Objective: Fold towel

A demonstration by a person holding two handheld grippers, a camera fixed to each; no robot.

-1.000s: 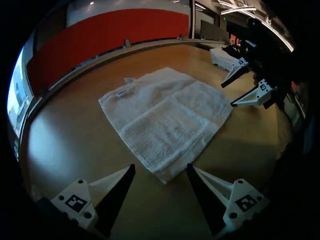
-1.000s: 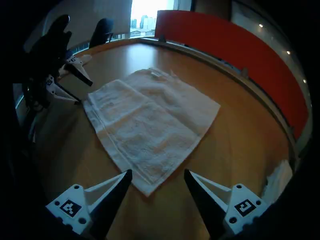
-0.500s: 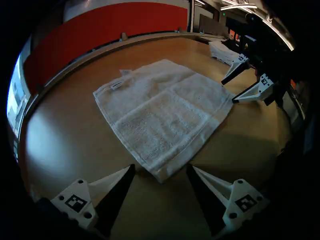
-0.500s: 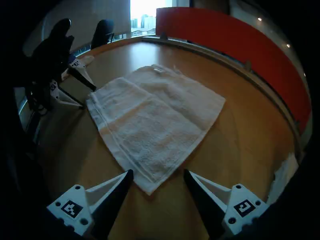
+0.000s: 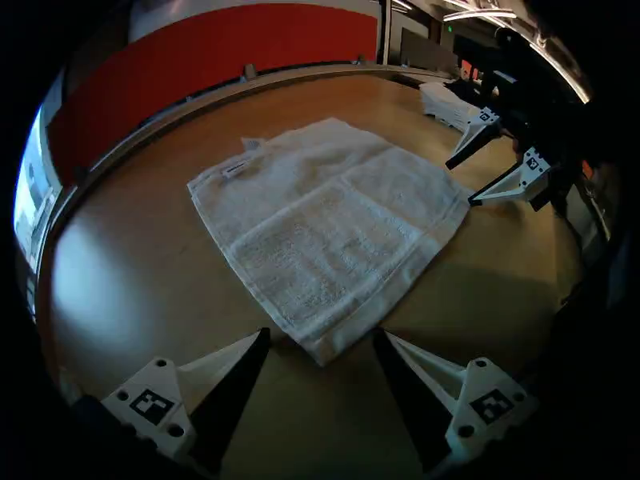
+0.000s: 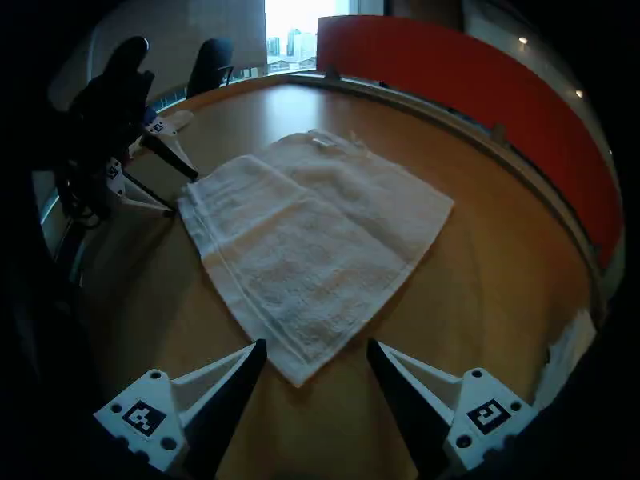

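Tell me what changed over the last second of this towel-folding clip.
Very little. The left claw and right claw, both open, crept slightly closer to the white terry towel, each aimed at a near corner; nothing was gripped or released. The towel stayed flat and partly folded on the brown wooden table.

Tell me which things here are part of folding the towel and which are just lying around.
Part of the job: the towel, lying flat on the table; the left claw and the right claw, each open at a corner of it.

Just lying about: the stack of white cloths near the far table edge; the chairs; the red partition.
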